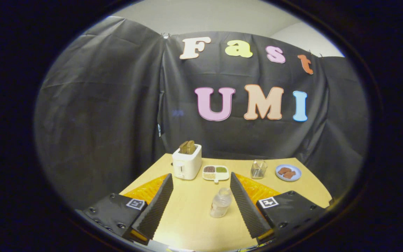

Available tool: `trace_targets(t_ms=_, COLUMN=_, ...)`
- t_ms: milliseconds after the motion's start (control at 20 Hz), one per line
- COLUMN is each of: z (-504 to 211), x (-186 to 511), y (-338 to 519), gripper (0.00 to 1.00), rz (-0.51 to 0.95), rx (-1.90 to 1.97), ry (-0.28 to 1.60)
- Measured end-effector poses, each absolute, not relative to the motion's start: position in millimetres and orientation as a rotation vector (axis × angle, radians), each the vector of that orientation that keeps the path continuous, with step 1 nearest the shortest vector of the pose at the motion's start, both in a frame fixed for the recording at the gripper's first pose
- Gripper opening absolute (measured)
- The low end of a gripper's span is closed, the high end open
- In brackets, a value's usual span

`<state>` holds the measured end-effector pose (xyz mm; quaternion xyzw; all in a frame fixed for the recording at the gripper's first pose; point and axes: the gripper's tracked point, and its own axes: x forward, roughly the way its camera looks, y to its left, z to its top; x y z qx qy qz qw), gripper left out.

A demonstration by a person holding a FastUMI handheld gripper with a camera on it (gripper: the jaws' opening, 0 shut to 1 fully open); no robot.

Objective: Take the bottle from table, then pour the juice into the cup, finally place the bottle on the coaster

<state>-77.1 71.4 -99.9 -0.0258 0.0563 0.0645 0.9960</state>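
Note:
A small clear plastic bottle [220, 203] stands upright on the light wooden table [191, 217], between my two fingers and nearer the right one. My gripper [201, 178] is open, its ribbed black fingers [159, 206] spread wide on either side of the bottle without touching it. Beyond the right fingertip stands a clear glass cup [258, 169]. Right of the cup lies a round blue coaster-like plate [288, 173] with brown pieces on it.
A white toaster [186, 162] with toast in its slots stands at the back, just past the left fingertip. A small white divided dish [216, 173] of grains sits between toaster and cup. Black cloth walls close off the table's back and sides.

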Motion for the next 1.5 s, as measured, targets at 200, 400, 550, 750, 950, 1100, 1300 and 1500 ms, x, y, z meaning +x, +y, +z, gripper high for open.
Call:
trace_targets(t_ms=200, z=-132.4, x=-82.8, y=72.6, gripper=1.00, rz=0.110, rx=-0.035, ry=0.143)
trace_targets(t_ms=400, z=-169.3, x=-84.3, y=64.4, gripper=1.00, rz=0.058, rx=0.000, ry=0.196)
trace_targets(t_ms=550, z=-196.6, x=-81.3, y=47.2, gripper=1.00, rz=-0.008, rx=0.008, ry=0.236)
trace_targets(t_ms=750, z=-232.9, x=-67.4, y=26.4, gripper=1.00, rz=-0.084, rx=0.022, ry=0.298)
trace_targets(t_ms=950, z=-260.5, x=-44.4, y=20.9, gripper=1.00, rz=-0.106, rx=0.027, ry=0.341)
trace_targets(t_ms=1100, z=-278.1, x=-23.1, y=20.8, gripper=1.00, rz=-0.107, rx=0.032, ry=0.364)
trace_targets(t_ms=1300, z=-303.8, x=2.1, y=13.6, gripper=1.00, rz=-0.136, rx=0.034, ry=0.393)
trace_targets(t_ms=1500, z=-326.5, x=23.6, y=9.9, gripper=1.00, rz=-0.163, rx=0.039, ry=0.427)
